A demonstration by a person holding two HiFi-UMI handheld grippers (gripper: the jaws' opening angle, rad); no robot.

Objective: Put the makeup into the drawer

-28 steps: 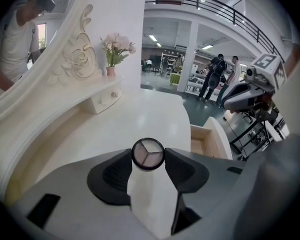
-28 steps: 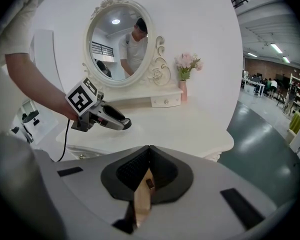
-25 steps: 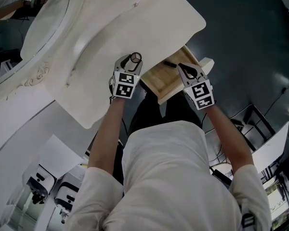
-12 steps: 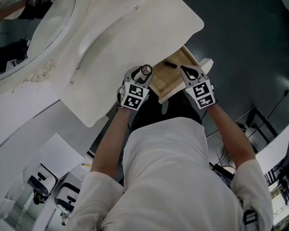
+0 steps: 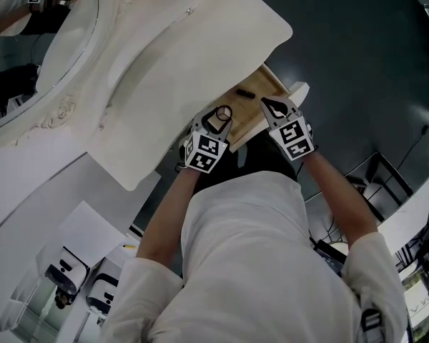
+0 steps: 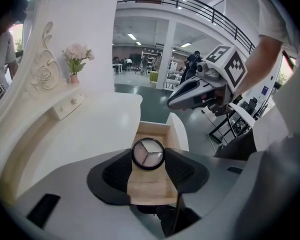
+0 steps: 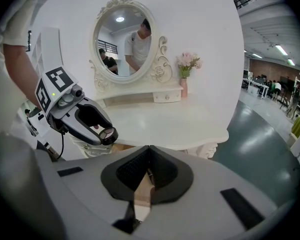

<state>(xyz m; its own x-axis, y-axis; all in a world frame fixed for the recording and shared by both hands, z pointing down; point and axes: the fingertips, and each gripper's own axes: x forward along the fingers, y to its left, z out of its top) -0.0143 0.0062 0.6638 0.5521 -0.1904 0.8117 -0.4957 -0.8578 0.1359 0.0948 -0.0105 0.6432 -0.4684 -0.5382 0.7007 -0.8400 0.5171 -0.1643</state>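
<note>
A round black makeup compact (image 5: pixel 221 113) with a pale three-part face sits between the pads of my left gripper (image 5: pixel 218 120), which is shut on it. In the left gripper view the compact (image 6: pixel 148 154) hangs over the open wooden drawer (image 6: pixel 151 186). The drawer (image 5: pixel 252 113) juts out from under the white dressing table (image 5: pixel 179 63), and a small black item (image 5: pixel 244 93) lies in it. My right gripper (image 5: pixel 266 104) is shut over the drawer's front end, nothing visibly between its jaws (image 7: pixel 147 170). From that side my left gripper (image 7: pixel 109 133) shows at left with the compact.
An oval mirror (image 7: pixel 122 39) in a carved frame stands at the back of the table, with a vase of pink flowers (image 7: pixel 188 61) and a small upper drawer (image 7: pixel 166 97) beside it. Dark floor (image 5: pixel 357 63) lies right of the table. My torso fills the lower head view.
My left gripper has carried the compact rightwards from over the table's edge to above the open drawer. The right gripper has stayed where it was, still shut.
</note>
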